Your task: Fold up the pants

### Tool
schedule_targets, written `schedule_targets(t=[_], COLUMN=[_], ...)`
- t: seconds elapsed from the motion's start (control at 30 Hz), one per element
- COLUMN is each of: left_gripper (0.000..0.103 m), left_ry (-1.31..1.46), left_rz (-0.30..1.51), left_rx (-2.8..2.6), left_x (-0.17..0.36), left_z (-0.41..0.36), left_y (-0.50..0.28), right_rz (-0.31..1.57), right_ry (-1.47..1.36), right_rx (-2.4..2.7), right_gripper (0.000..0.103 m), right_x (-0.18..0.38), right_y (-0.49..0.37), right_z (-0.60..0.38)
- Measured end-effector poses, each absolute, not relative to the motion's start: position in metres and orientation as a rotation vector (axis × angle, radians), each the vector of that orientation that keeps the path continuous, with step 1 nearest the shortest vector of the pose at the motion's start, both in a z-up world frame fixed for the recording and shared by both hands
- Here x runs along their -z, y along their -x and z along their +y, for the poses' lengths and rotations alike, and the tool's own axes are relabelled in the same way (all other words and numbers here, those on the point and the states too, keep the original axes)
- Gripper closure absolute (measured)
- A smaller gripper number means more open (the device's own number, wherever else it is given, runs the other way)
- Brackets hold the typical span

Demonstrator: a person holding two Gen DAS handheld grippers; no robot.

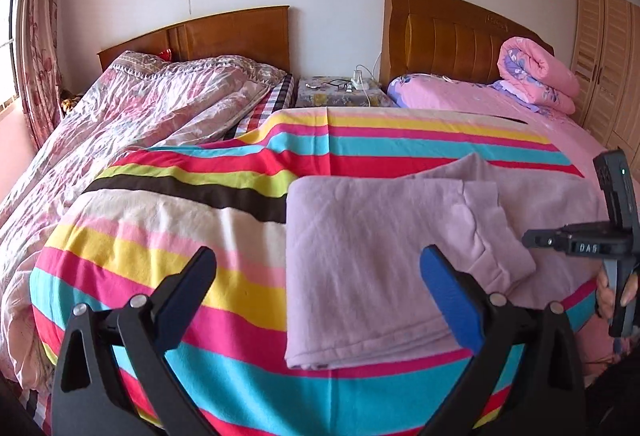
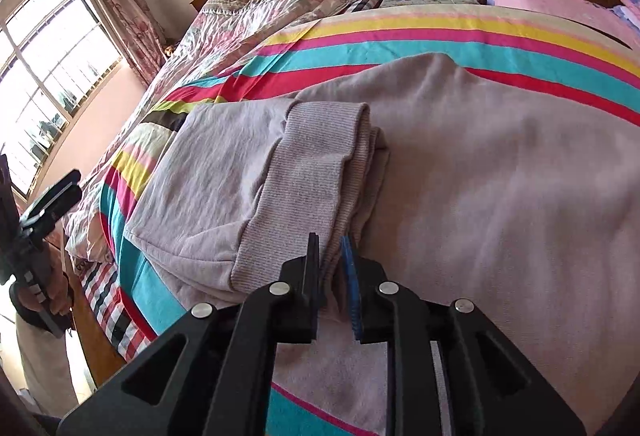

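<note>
Folded pants (image 1: 384, 252) on striped blanket (image 1: 192, 236); quilt (image 1: 132, 108) beside.

You get bright, soft daylight from the window (image 2: 44, 76) at the left; it's blown out white, shadows stay faint, and fisheye bending darkens every corner.

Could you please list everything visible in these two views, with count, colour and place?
Lilac fleece pants: one, folded, on striped blanket.
Striped fleece blanket: one, multicoloured, across beds.
Pink floral quilt: one, crumpled, far bed.
Rolled pink quilt: one, by headboard.
Wooden headboards: two, brown, against wall.
Bedside stand: one, floral cover, between beds.
Louvred wardrobe: one, beige, corner.
Left gripper: open, above blanket.
Right gripper: narrow gap, cuff fabric between fingers.
</note>
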State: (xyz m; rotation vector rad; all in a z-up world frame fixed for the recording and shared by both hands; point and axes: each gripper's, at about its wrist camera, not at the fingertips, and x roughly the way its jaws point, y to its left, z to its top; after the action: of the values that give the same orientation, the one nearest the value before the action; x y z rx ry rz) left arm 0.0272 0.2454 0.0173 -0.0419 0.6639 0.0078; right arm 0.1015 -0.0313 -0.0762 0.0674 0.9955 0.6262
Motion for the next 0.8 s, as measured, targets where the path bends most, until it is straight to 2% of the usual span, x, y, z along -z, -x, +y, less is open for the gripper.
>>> schedule_targets(t=[0.1,0.23,0.3,0.33,0.37,0.4,0.63,0.73,0.8], left_gripper=[0.001,0.001,0.001,0.001,0.001,0.001,0.001,0.001,0.001], left_ry=[0.079,0.083,0.039,0.018,0.009,0.003,-0.072,-0.131,-0.162], left_rz=[0.728,0.98,1.044,1.015,1.024,1.035,0.86,0.87,0.9], left_rx=[0.073,0.048,0.0,-0.011,-0.024,-0.042,0.102,0.164,0.18], left_x=[-0.015,0.052,0.081,0.08,0.079,0.077,0.027,0.037,0.051], left_z=[0.227,0.214,0.21,0.206,0.203,0.2,0.12,0.076,0.054], left_y=[-0.086,-0.148,-0.158,-0.155,-0.155,-0.156,-0.144,-0.151,-0.157], right_rz=[0.988,0.948,0.953,0.97,0.979,0.959,0.823,0.795,0.823], right_ry=[0.041,0.143,0.116,0.085,0.067,0.043,-0.363,-0.529,-0.638], right_rx=[-0.688,-0.699,-0.716,-0.727,-0.699,-0.65,-0.312,-0.159,-0.093], right_gripper=[0.082,0.082,0.063,0.055,0.025,0.012,0.012,0.012,0.017], right_x=[0.077,0.09,0.09,0.089,0.085,0.08,0.054,0.067,0.083], right_y=[-0.1,-0.089,-0.088,-0.087,-0.084,-0.08,-0.023,0.007,0.009], right_z=[0.006,0.015,-0.003,-0.016,-0.03,-0.05,-0.254,-0.326,-0.357])
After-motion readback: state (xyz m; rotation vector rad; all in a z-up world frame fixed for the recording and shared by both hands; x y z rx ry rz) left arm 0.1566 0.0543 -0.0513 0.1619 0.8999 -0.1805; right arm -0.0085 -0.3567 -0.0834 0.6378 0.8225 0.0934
